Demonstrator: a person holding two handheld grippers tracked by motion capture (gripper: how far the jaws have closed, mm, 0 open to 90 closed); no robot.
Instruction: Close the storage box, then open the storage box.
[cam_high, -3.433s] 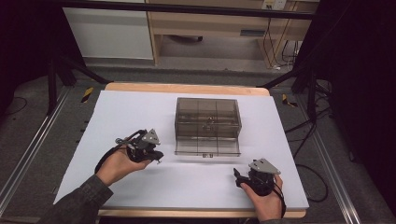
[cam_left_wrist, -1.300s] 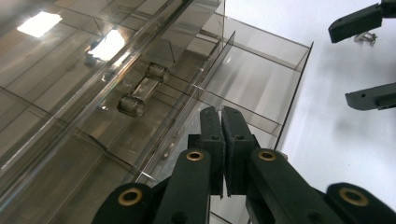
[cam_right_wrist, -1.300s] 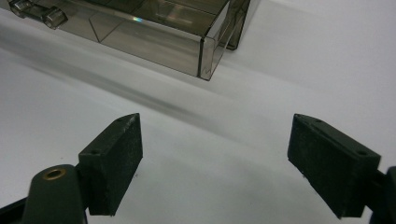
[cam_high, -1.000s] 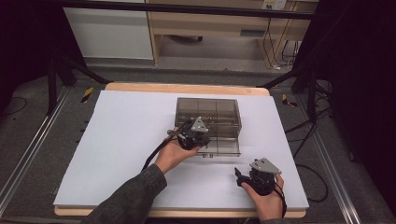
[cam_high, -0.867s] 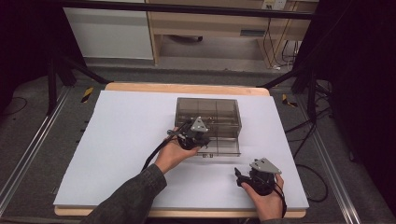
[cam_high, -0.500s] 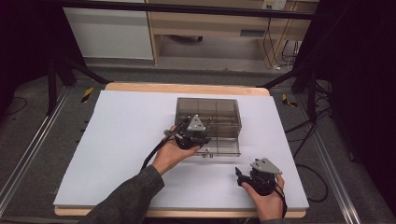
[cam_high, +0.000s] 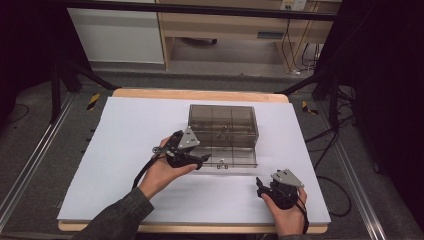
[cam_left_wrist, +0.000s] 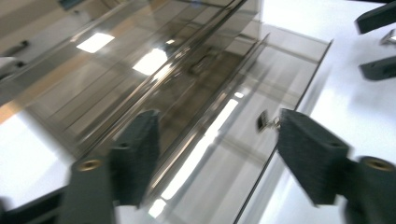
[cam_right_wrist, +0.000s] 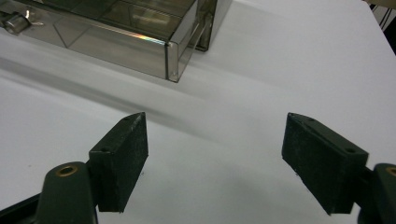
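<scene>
Left gripper (cam_high: 200, 161) jaws just opening, now spread, nothing pinched; smoky clear drawer box (cam_high: 223, 120) right ahead, its pulled-out drawer (cam_left_wrist: 243, 154) just beyond the tips. Right gripper (cam_right_wrist: 215, 158) spread over bare tabletop (cam_right_wrist: 299, 56), box corner ahead-left, apart.

A smoky clear plastic drawer box (cam_high: 222, 125) sits mid-counter (cam_high: 125, 130); left hand-held gripper (cam_high: 197, 161) at its pulled-out drawer (cam_high: 230, 157), right hand-held gripper (cam_high: 261, 186) nearer, right.

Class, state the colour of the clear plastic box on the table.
Smoky grey-brown, see-through box; shows best in the high view.
</scene>
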